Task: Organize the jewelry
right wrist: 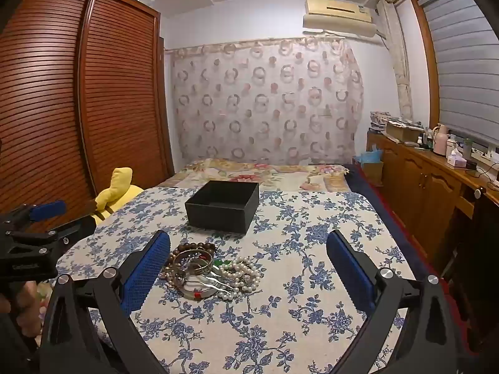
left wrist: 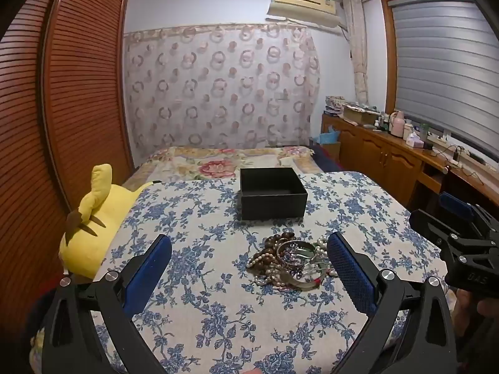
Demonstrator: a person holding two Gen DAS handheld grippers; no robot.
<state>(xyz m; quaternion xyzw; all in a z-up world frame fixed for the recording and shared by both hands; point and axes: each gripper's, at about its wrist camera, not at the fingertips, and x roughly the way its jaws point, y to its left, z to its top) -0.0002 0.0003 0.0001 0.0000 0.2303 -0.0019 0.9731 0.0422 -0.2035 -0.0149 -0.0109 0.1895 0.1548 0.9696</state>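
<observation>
A pile of jewelry (left wrist: 290,260) lies on the blue-flowered tablecloth (left wrist: 218,311): brown bead bracelets, pearl strands, metal bangles. It also shows in the right wrist view (right wrist: 209,272). An open, empty black box (left wrist: 272,194) stands behind the pile, also seen in the right wrist view (right wrist: 223,205). My left gripper (left wrist: 249,249) is open and empty, above the table just short of the pile. My right gripper (right wrist: 248,246) is open and empty, with the pile near its left finger. Each gripper shows in the other's view, the right one (left wrist: 461,218) and the left one (right wrist: 40,218).
A yellow plush toy (left wrist: 90,227) lies at the table's left edge. A flowered bed (left wrist: 224,162) is behind the table. A wooden wardrobe (left wrist: 62,93) stands at left. A wooden cabinet (left wrist: 389,152) with clutter runs along the right under the window.
</observation>
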